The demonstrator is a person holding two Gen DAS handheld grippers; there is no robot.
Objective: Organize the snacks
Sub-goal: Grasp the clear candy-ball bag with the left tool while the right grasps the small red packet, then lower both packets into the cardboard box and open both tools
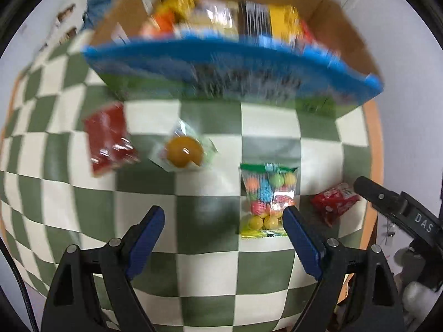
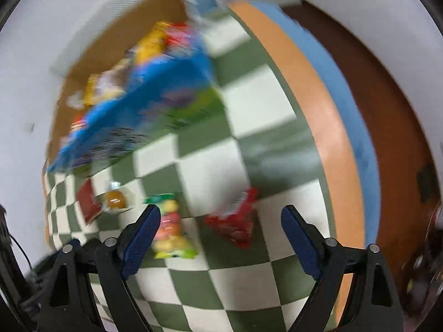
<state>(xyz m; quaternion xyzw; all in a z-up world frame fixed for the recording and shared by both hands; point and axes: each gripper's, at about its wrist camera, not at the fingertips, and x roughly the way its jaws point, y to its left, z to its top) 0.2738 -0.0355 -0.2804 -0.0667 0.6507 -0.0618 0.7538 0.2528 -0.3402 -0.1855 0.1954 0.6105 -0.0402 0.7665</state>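
Loose snacks lie on a green-and-white checked cloth (image 1: 210, 262): a red packet (image 1: 109, 139), a clear pack with an orange ball (image 1: 184, 152), a bag of coloured candy balls (image 1: 267, 199) and a small red wrapper (image 1: 335, 200). A cardboard box (image 1: 343, 33) with a blue front holds several snacks at the back. My left gripper (image 1: 223, 220) is open and empty above the cloth, its right finger beside the candy bag. My right gripper (image 2: 221, 220) is open and empty, just short of the red wrapper (image 2: 235, 221); the candy bag (image 2: 171, 229) lies by its left finger.
The orange table rim (image 2: 329, 138) curves along the right, with a blue band and brown floor beyond it. White walls stand behind the box. The right gripper's black body (image 1: 398, 210) shows at the right edge of the left wrist view. Both views are motion-blurred.
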